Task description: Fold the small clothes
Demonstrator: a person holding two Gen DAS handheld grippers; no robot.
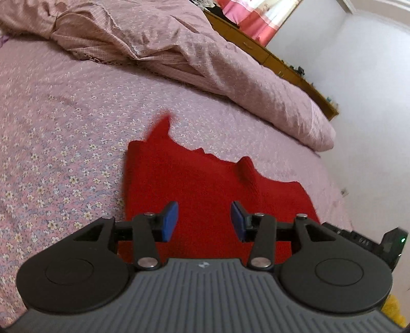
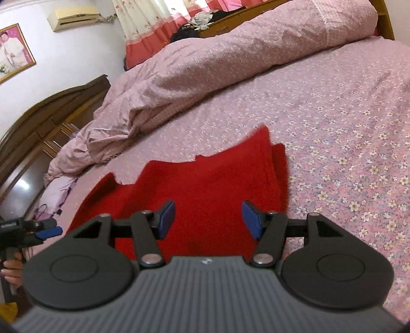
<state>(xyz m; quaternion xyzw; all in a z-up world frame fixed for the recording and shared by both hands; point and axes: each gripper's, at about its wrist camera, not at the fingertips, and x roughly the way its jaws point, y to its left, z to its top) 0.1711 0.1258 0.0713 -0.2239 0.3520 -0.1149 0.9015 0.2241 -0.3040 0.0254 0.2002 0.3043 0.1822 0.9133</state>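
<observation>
Left wrist view: the left gripper [image 1: 204, 221] hangs over a red knitted garment [image 1: 194, 184] lying flat on a bed's floral pink sheet [image 1: 64, 143]. Its jaws stand apart, blue pads [image 1: 169, 221] clear of the cloth, nothing between them. A rumpled pink duvet [image 1: 205, 59] is heaped along the far side of the bed, near the garment's far edge but not touching it. A wooden bed frame [image 1: 269, 55] runs behind the duvet, with a red-and-white curtain [image 1: 256, 18] above it and a white wall [image 1: 364, 102] to the right. The other gripper's black body shows at the right edge of this view.

Right wrist view: the right gripper [image 2: 208, 221] also hangs above the garment [image 2: 205, 184], jaws apart and empty. The garment lies in folded layers, a doubled edge showing along its right side; the far edge is uneven, with a notch to the left. Its long axis cannot be told, since the near part is hidden under both grippers. At the left edge a hand [image 2: 11, 269] holds the left gripper [image 2: 48, 231]. Beyond are a dark wooden headboard [image 2: 38, 120], a lilac item [image 2: 56, 192] at the bed's edge, a framed photograph [image 2: 15, 48] and an air conditioner [image 2: 77, 16] on the wall. Nothing lies between either gripper and the garment.
</observation>
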